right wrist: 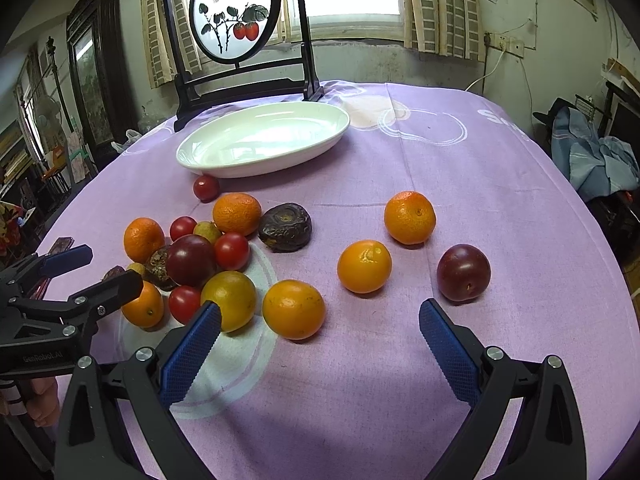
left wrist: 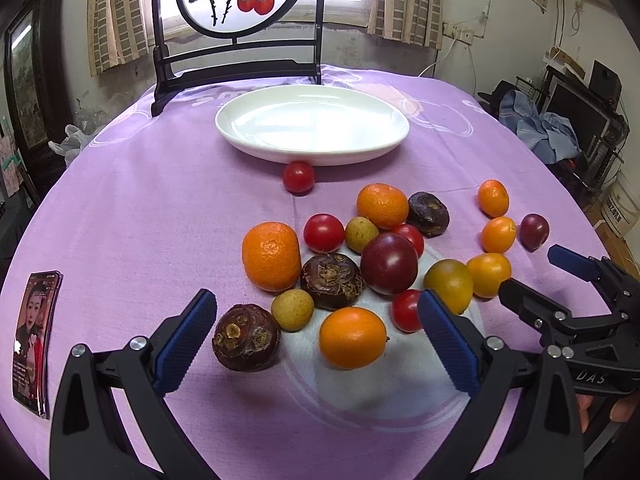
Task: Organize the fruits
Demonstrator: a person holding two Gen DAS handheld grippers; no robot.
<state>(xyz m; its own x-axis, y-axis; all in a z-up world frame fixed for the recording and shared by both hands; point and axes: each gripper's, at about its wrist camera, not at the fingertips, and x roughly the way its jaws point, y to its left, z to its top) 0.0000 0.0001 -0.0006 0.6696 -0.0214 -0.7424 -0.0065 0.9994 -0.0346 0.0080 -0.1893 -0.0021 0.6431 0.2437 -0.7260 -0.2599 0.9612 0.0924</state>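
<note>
A pile of fruit lies on the purple tablecloth: mandarins (left wrist: 271, 256), cherry tomatoes (left wrist: 323, 232), dark plums (left wrist: 389, 263), brown water chestnuts (left wrist: 331, 280) and small yellow-green fruits (left wrist: 292, 309). Behind it is an empty white oval plate (left wrist: 312, 157) (right wrist: 260, 169), with one tomato (left wrist: 298, 177) at its front rim. My left gripper (left wrist: 320, 336) is open low over the cloth, with an orange fruit (left wrist: 352, 338) and a water chestnut (left wrist: 246, 338) between its fingers. My right gripper (right wrist: 320, 344) is open, and an orange fruit (right wrist: 293, 309) sits just ahead of it. A plum (right wrist: 463, 272) and two orange fruits (right wrist: 409, 217) lie apart to the right.
A phone (left wrist: 36, 340) lies on the cloth at the near left. A dark-framed painted screen (left wrist: 240, 20) stands behind the plate. The round table's edge drops off at both sides, with cluttered furniture and blue cloth (right wrist: 592, 160) beyond on the right.
</note>
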